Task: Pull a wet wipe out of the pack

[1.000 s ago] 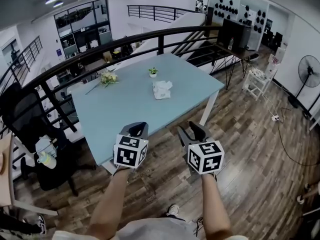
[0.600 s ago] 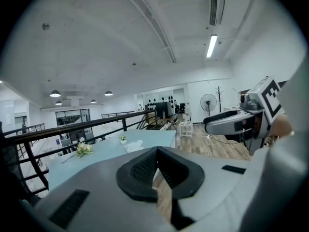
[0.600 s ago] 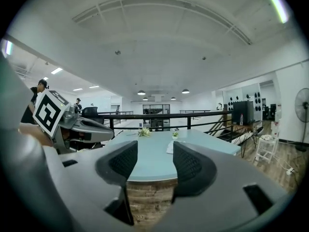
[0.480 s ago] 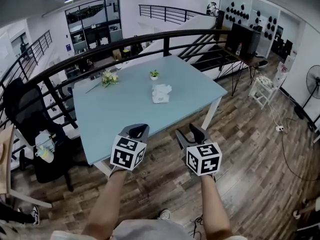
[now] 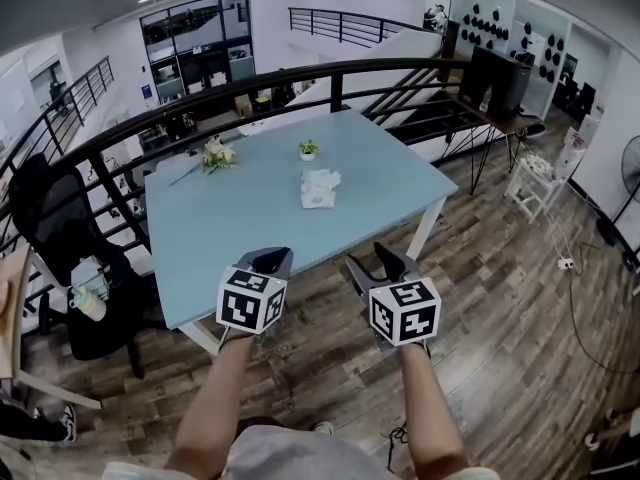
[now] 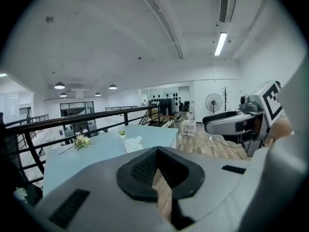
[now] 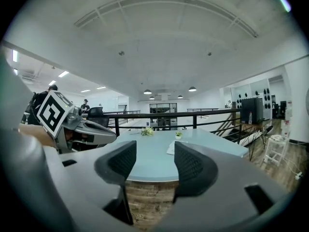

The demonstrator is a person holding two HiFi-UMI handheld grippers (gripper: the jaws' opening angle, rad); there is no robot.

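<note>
- A pale blue worktop [image 5: 230, 233] is set on a wood floor [image 5: 500, 288], beside a black railing [image 5: 200, 98].
- A wipe pack [image 5: 320, 188] is laid on it.
- Fingers of the left gripper [image 5: 269, 259] are held closed; those of the right gripper [image 5: 375, 263] are being opened, nothing between.

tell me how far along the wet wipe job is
Done: nothing visible. The wipe pack lies untouched on the blue table. In hand: both tools are held short of the table; the left tool is shut and empty, the right tool is opening with nothing between its jaws. Left: reach the pack, steady it, pull a wipe out.
</note>
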